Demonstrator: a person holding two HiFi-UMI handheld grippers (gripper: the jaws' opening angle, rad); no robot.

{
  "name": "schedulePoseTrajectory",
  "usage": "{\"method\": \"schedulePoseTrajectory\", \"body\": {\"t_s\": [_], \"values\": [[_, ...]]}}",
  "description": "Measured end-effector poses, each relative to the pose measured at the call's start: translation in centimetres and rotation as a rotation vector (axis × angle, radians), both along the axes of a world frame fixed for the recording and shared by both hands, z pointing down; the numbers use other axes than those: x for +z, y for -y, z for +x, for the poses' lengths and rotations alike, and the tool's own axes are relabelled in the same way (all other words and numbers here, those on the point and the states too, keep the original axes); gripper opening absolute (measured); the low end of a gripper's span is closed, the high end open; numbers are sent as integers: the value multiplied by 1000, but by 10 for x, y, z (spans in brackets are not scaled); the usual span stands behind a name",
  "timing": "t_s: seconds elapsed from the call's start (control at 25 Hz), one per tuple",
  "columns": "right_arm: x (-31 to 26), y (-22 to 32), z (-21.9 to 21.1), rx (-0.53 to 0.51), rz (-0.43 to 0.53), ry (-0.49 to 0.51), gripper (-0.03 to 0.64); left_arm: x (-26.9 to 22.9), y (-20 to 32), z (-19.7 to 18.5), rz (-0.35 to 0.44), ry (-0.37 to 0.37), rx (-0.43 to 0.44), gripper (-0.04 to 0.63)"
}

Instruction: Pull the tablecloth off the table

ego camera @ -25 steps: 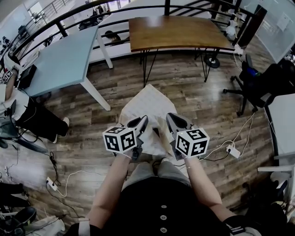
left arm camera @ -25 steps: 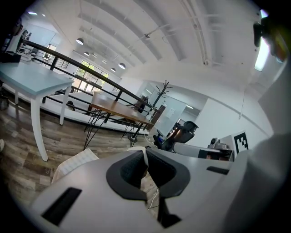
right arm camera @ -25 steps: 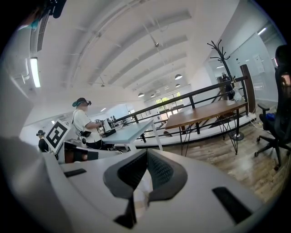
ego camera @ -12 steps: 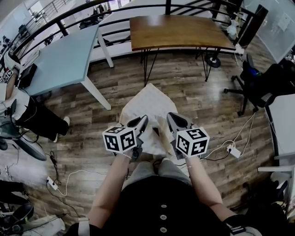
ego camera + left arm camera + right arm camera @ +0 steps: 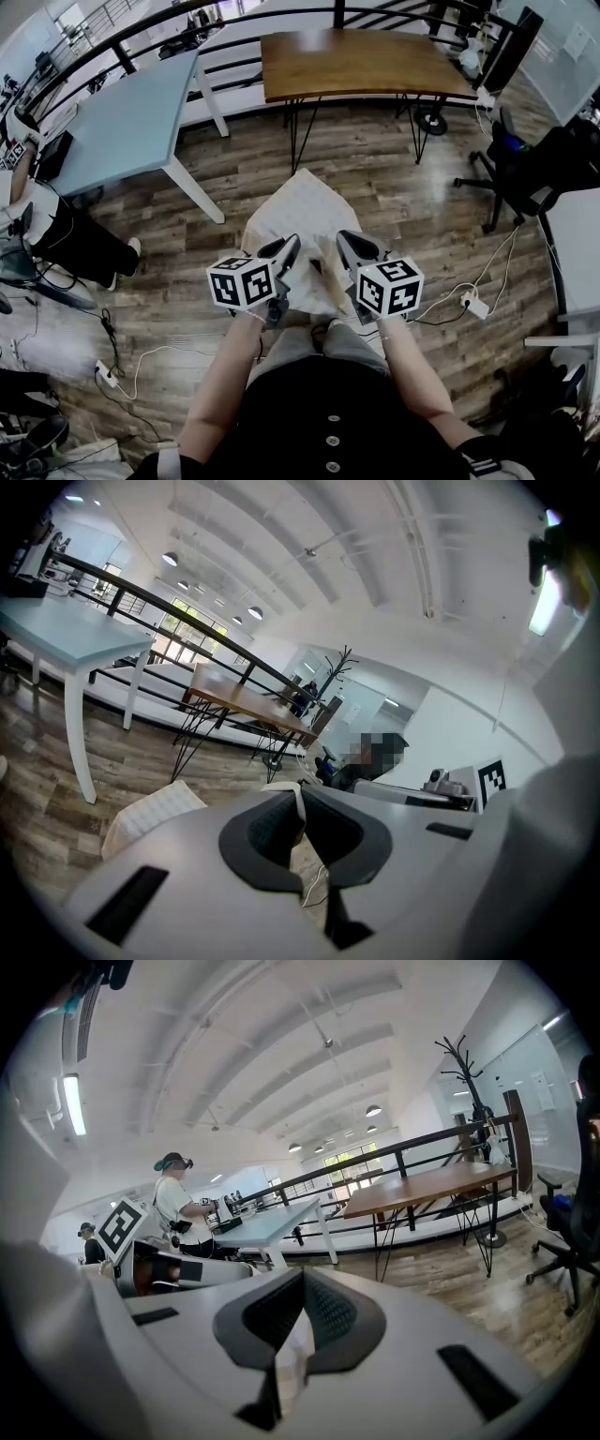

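**Jaws of both grippers clenched on the tablecloth**

Left gripper [image 5: 289, 246] and right gripper [image 5: 343, 242] each pinch the near edge of the white tablecloth [image 5: 302, 202]; the cloth spreads toward 12 o'clock over the wood floor [image 5: 394, 178], clear of the brown table [image 5: 361, 61] farther at 12 o'clock; a pale blue table [image 5: 131, 117] stands at 10 o'clock.

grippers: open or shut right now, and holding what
Left gripper: closed on the tablecloth.
Right gripper: closed on the tablecloth as well.

Cream ribbed tablecloth [image 5: 298, 211], crumpled and folded, near edge held up, rest draping downward
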State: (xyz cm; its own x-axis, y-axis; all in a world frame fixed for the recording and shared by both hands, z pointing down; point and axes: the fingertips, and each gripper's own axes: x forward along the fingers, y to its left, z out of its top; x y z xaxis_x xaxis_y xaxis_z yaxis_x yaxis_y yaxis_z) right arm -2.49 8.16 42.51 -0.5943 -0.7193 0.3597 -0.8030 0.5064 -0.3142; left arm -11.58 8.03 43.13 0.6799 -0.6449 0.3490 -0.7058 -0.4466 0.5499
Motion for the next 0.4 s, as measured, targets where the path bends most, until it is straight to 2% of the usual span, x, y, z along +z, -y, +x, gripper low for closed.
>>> {"method": "schedulePoseTrajectory", "body": {"t_s": [0.4], "values": [[6, 0, 0, -13, -21, -2, 26, -2, 0, 3, 10, -22, -4, 15]]}}
